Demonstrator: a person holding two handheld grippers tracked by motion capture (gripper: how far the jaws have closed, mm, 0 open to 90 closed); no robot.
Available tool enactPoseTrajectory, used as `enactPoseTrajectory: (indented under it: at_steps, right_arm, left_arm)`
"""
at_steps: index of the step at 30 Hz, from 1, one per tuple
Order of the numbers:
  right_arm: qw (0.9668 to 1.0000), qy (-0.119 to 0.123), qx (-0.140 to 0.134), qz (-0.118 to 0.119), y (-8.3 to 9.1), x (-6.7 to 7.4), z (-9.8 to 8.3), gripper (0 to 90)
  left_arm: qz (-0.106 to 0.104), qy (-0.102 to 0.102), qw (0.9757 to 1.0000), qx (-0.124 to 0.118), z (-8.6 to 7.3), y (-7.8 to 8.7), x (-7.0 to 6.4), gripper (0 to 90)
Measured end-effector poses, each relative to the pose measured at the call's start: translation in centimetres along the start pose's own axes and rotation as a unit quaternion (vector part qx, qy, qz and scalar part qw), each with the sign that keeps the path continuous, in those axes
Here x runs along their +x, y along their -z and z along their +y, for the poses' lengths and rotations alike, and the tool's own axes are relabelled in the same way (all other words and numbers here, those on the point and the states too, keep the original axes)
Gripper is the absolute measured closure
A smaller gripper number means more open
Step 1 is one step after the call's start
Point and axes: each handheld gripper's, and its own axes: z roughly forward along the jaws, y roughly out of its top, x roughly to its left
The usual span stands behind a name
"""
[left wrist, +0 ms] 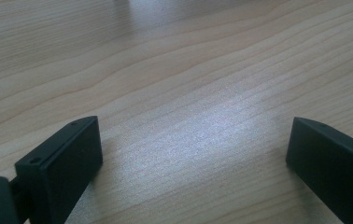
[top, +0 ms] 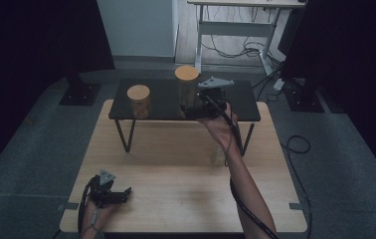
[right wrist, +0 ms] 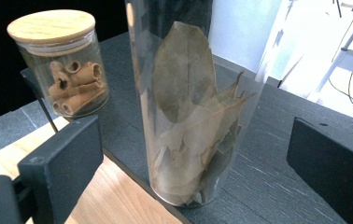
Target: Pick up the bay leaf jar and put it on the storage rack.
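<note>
Two black jaws of the right gripper (right wrist: 198, 154) stand released either side of a tall clear glass jar of bay leaves (right wrist: 195, 112) on the black shelf (right wrist: 268, 177), while the left gripper (left wrist: 193, 154) gapes over the bare wooden table (left wrist: 179, 70)

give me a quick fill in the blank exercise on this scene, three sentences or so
1. The tall jar between the right gripper jaws holds dried ____.
2. The short jar of rolled bark pieces has a ____ lid.
3. Both jars stand on the black ____, which sits on the wooden table.
4. The left gripper jaws are ____.

Missing words: leaves; wooden; shelf; open
</note>
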Motion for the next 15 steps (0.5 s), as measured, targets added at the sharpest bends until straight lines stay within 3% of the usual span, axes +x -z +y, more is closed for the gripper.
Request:
enactPoseTrajectory:
  at_steps: [7, 15]
  right_arm:
    - [0.9999, 0.014, -0.002, 0.002, 0.5, 0.0, -0.4, 3.3]
    - [0.9999, 0.010, -0.004, 0.004, 1.1, -0.2, -1.1, 3.4]
  left_arm:
    - [0.000, 0.001, 1.0000, -0.001, 0.0, 0.0, 0.0, 3.2]
    - [0.000, 0.001, 1.0000, -0.001, 0.0, 0.0, 0.0, 3.2]
